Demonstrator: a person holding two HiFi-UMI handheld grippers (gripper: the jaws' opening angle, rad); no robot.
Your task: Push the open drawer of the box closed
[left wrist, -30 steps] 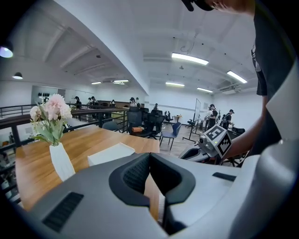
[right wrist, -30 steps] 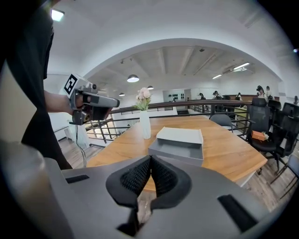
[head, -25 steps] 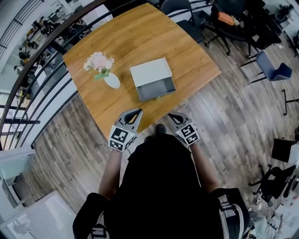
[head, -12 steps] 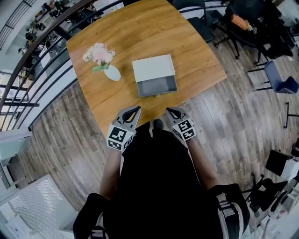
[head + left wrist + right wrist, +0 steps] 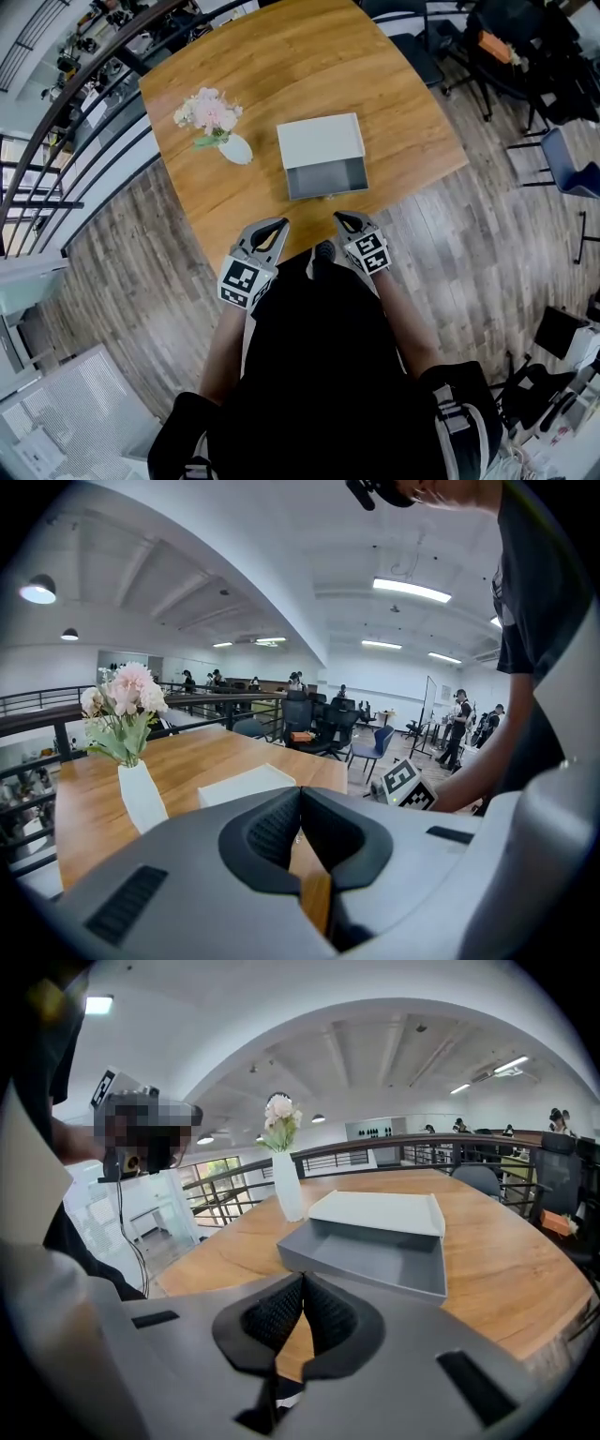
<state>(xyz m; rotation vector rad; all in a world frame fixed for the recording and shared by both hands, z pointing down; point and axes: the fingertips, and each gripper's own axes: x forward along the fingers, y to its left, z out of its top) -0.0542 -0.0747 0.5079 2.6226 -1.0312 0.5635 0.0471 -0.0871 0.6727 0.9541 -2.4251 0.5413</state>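
White box (image 5: 321, 140) sits mid-bench (image 5: 281, 56), its grey drawer (image 5: 326, 176) pulled out toward the person, nothing in it. Left hand-held gripper (image 5: 279, 225) and right hand-held gripper (image 5: 339, 217) both hover at the near bench edge, short of the drawer front and not touching it. Both have jaws pressed together at the tips with nothing between them. White vase (image 5: 235, 149) with pink flowers (image 5: 210, 111) stands left of the box, apart from it.
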